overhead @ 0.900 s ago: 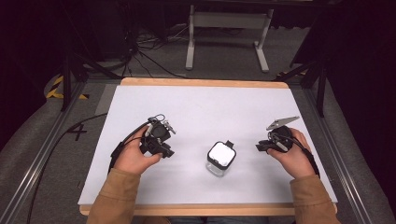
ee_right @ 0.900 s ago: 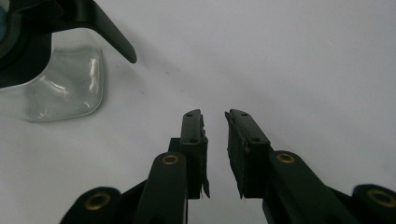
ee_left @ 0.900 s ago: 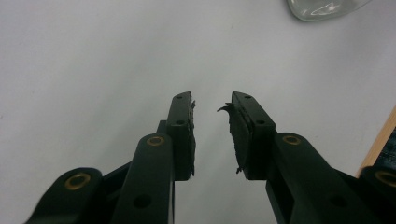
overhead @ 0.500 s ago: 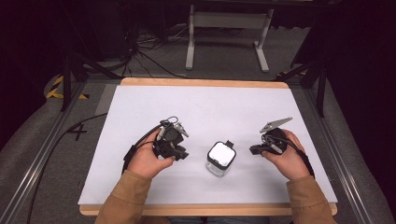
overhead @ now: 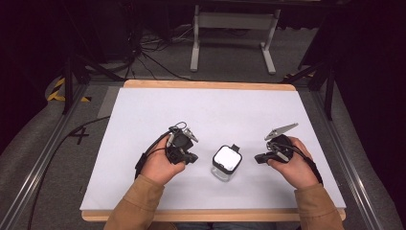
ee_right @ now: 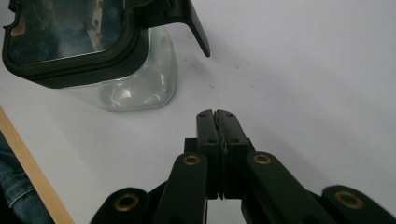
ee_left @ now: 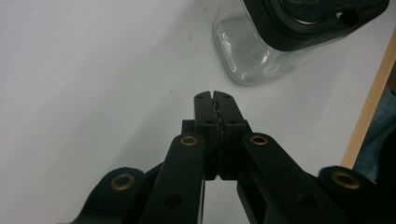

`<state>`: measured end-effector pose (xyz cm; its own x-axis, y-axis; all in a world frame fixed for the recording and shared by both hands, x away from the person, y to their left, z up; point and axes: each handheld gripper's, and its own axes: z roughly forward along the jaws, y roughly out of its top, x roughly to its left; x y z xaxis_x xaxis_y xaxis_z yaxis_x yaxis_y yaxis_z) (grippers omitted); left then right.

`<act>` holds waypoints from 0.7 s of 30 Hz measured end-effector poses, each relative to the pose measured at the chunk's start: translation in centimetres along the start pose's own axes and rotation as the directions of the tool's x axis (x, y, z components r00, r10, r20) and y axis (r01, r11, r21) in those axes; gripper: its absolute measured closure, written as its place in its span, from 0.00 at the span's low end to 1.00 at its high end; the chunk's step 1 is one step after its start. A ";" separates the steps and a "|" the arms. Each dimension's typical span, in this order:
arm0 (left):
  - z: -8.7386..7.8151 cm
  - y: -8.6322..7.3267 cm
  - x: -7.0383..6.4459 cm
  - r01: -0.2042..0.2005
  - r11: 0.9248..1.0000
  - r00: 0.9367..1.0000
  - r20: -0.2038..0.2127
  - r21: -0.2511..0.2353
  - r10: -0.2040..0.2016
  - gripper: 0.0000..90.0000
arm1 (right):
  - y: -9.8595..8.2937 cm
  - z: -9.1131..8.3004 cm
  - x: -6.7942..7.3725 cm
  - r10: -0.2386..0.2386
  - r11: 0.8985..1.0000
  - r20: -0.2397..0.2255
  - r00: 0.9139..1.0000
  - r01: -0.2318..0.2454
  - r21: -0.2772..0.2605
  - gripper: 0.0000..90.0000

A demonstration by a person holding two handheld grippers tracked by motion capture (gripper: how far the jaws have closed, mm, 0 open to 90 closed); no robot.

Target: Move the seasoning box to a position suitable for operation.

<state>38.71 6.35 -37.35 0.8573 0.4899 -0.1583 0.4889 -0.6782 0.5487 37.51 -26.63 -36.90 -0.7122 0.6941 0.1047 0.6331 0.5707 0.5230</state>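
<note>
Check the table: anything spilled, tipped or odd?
Nothing stands out. The clear jar stands upright with its black lid on, no spill on the white table. Left gripper and right gripper flank it, both shut and empty.

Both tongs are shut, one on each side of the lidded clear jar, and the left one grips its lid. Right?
Not quite. The left tongs are shut on nothing, short of the jar, as the left gripper view shows. The right tongs are also shut and empty.
</note>
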 end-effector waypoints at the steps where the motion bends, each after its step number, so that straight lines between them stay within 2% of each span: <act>1: 0.1 0.1 -0.1 -0.002 1.000 1.000 0.003 -0.009 0.002 1.00 | 0.0 -0.1 0.0 0.005 1.000 0.000 1.000 -0.005 -0.002 1.00; 3: 0.3 0.0 -0.3 -0.016 0.999 1.000 -0.002 -0.037 0.016 1.00 | -0.1 -0.3 0.0 0.004 1.000 -0.003 1.000 -0.004 -0.008 1.00; 6: 0.5 0.1 -0.5 -0.024 0.997 0.999 0.022 -0.068 0.025 1.00 | -0.2 -0.3 0.0 -0.002 1.000 -0.009 1.000 0.002 -0.009 0.99; 7: 0.7 0.3 -0.5 -0.023 0.997 0.999 0.033 -0.069 0.025 1.00 | -0.2 -0.3 0.0 -0.006 1.000 -0.009 1.000 0.006 -0.010 0.99; 11: 1.7 0.6 -0.8 -0.030 0.998 0.999 0.032 -0.057 0.032 1.00 | -0.3 -0.3 0.0 -0.014 1.000 -0.011 1.000 0.014 -0.011 0.99; 14: 2.4 0.9 -0.6 -0.022 0.998 0.998 0.061 -0.058 0.026 1.00 | -0.4 -0.4 0.0 -0.013 1.000 -0.011 1.000 0.013 -0.015 0.99; 21: 3.5 1.1 -0.7 -0.020 0.998 0.998 0.066 -0.054 0.023 1.00 | -0.5 -0.6 -0.2 -0.009 1.000 -0.017 1.000 0.008 -0.025 0.99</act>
<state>39.18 3.31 -39.55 0.8771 0.4370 -0.1992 0.4626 -0.6570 0.5953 37.11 -27.37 -36.67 -0.7226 0.6817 0.1145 0.6194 0.5649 0.5452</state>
